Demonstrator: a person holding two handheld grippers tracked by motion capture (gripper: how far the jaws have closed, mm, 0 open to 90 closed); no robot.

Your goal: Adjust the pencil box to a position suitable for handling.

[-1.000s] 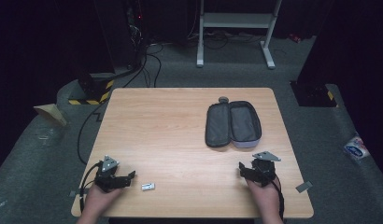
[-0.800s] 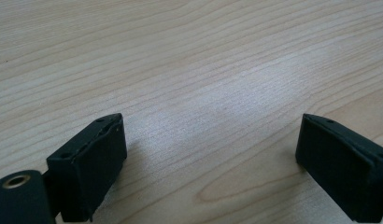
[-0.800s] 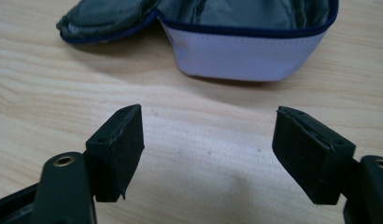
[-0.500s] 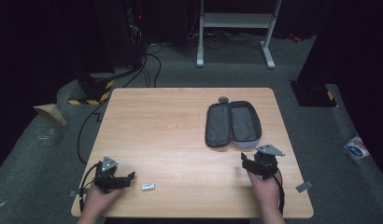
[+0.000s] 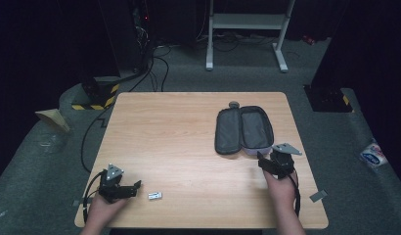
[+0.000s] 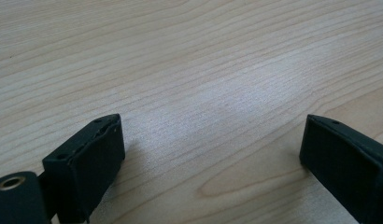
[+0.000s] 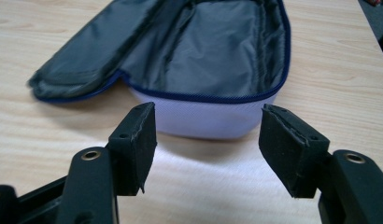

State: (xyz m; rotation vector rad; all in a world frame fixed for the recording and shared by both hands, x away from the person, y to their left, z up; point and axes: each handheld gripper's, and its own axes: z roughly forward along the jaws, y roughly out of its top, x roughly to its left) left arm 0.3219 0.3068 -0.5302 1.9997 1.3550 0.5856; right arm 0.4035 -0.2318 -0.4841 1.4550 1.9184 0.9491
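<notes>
I am bringing my right tool [image 5: 268,164], jaws closing but empty, toward the open pencil case [image 5: 244,129] lying far right on the desk [image 5: 179,127], while my left tool [image 5: 131,190] is waiting wide open, nothing packed.

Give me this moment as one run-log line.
right gripper: jaws just been closing, nothing between them, facing near end of open pencil case | left gripper: open, near small white item | table
</notes>
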